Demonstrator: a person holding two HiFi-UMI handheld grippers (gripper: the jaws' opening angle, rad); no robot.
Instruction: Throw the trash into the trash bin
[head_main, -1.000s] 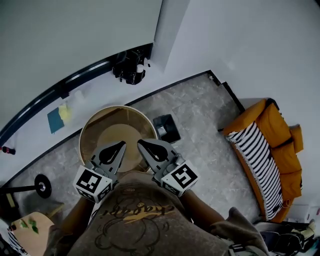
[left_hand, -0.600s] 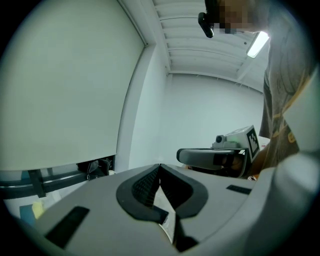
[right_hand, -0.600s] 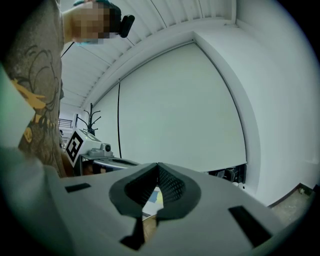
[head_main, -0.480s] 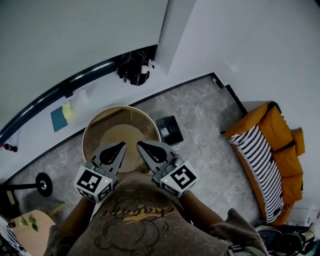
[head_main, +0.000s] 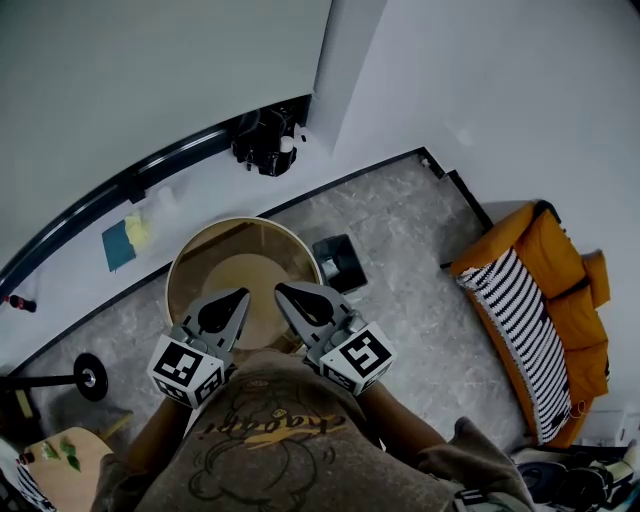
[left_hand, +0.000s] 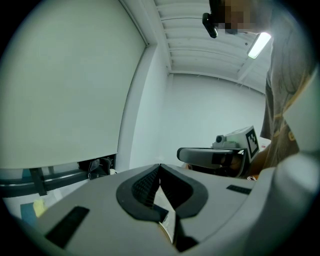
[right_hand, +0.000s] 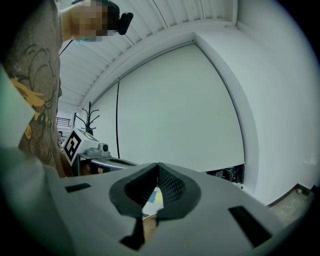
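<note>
Entry: task status, trash to bin

- Left gripper (head_main: 243, 294): grey two-jaw tool with a marker cube, held close to the person's chest. Its jaws meet at the tips and nothing is between them
- Right gripper (head_main: 281, 288): the same make, just beside the left one. Its jaws are fully closed and it carries nothing
- Round tan open-topped tub (head_main: 240, 221): on the grey stone floor, directly below and ahead of both sets of tips. The part of its inside that shows is bare
- Small black square box (head_main: 340, 262): ahead and to the right of the right gripper, just beside the tub. Which of the two containers is the bin cannot be told
- Flat blue square (head_main: 117, 245) and yellow lump (head_main: 136, 229): on the white surface ahead and left of the left gripper, well apart from it. Whether they are trash cannot be told
- Trash: no piece can be identified, either held or in a container
- Progress, as a judgement: no carry or drop is under way. Either the throwing is done or the pick-up has not begun. If any trash remains, it must first be found and gripped
</note>
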